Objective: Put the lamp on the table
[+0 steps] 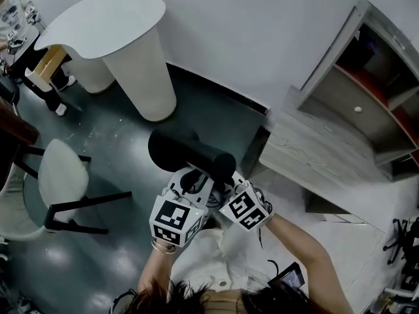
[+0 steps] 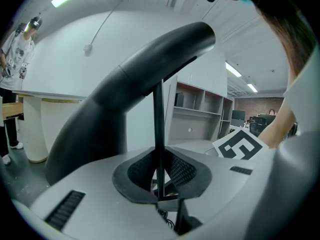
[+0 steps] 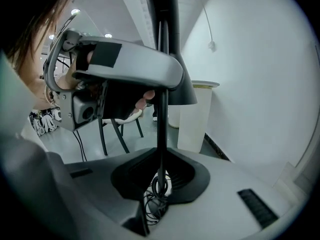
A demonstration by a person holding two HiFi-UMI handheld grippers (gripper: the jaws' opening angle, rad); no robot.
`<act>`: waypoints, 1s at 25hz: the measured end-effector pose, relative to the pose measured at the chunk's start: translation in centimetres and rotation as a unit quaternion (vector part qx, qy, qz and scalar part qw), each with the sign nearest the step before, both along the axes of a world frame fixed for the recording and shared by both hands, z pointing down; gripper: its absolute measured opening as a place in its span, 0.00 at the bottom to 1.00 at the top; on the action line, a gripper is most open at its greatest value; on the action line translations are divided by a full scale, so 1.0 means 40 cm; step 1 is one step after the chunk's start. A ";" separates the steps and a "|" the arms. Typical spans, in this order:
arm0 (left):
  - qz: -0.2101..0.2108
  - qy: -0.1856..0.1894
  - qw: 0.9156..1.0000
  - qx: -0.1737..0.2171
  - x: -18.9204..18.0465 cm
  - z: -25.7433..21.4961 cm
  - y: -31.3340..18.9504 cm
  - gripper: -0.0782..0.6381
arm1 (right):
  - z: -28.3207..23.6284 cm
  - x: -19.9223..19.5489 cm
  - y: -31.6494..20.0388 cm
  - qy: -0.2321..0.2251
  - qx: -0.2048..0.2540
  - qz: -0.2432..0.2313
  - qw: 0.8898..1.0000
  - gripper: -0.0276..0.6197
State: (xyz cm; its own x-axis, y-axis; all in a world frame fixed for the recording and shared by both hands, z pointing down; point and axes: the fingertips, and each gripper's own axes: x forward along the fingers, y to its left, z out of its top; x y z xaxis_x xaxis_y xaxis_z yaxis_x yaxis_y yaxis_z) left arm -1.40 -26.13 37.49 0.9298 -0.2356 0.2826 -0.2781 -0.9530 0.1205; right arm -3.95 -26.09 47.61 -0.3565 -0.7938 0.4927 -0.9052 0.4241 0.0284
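Lamp point(image 1: 190, 152), black, with a cylindrical shade point(image 2: 150, 69) on a thin stem point(image 2: 158, 119), up in the air over the dark floor point(image 1: 118, 136), clear of the round white table point(image 1: 111, 18) farther off. Left gripper point(image 2: 159, 186) narrowed onto the stem, pads pressing it from both sides. Right gripper point(image 3: 161, 184) likewise clamped on the same thin stem, with a coil of black cable point(image 3: 154, 194) bunched just below its jaws. Both grippers close together under the shade in the head view. White chair point(image 1: 62, 175) off to the left, grey wooden cabinet point(image 1: 366, 103) off to the right, each well apart from it.
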 end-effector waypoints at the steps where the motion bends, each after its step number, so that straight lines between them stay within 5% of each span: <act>1: 0.001 0.000 1.000 0.001 0.006 -0.005 0.002 0.19 | -0.004 0.005 0.002 -0.002 0.000 0.001 1.000 0.13; 25: -0.050 0.009 0.998 0.041 0.155 -0.187 -0.012 0.19 | -0.182 0.145 -0.017 -0.036 0.016 -0.051 0.998 0.13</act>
State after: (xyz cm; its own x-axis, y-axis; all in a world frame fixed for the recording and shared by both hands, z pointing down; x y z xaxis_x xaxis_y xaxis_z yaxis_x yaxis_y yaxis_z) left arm 4.82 -26.59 30.02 0.9051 -0.3495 0.2420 -0.3710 -0.9274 0.0482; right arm 1.84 -26.77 40.34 -0.4703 -0.7657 0.4387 -0.8571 0.5147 -0.0205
